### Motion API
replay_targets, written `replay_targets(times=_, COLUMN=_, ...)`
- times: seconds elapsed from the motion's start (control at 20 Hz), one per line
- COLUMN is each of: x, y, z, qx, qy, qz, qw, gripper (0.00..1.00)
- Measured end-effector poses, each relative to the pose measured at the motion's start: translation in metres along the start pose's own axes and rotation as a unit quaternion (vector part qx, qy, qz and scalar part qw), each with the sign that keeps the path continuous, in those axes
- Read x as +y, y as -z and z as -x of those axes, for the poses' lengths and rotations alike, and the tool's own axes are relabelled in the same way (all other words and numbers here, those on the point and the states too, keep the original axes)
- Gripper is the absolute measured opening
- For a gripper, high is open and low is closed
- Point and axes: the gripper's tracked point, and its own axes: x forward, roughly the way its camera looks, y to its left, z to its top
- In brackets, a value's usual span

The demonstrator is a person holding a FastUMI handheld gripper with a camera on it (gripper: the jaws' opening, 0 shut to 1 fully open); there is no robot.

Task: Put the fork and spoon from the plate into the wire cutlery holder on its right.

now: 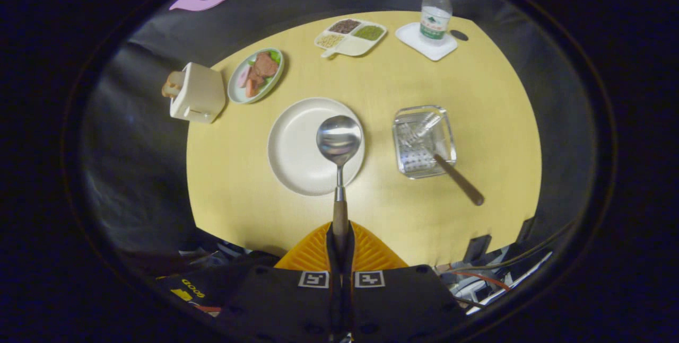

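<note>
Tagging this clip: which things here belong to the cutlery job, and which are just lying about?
Job: spoon, held in the shut gripper; plate; fork, in the wire holder.
Lying about: toaster, food plate, divided dish, water bottle.

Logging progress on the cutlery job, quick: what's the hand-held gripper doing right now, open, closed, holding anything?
Hand-held gripper: closed on the spoon handle, bowl lifted over the plate. The fork already stands in the wire cutlery holder.
</note>
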Motion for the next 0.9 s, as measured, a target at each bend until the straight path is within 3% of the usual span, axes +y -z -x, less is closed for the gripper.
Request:
replay_targets(times=0.35, x=-0.076, y=-0.002, z=0.0, qx=0.05, qy=0.079, qz=-0.007, qw=0.996, gripper=0.04)
replay_targets(times=0.7, x=-0.095, y=-0.009, z=-0.024, qx=0.105, qy=0.111, qz=0.017, qw=0.988, gripper=0.04)
replay_targets(times=0.9, x=-0.085, y=-0.017, z=-0.035, qx=0.115, qy=0.101, qz=0.02, qw=0.988, gripper=0.05)
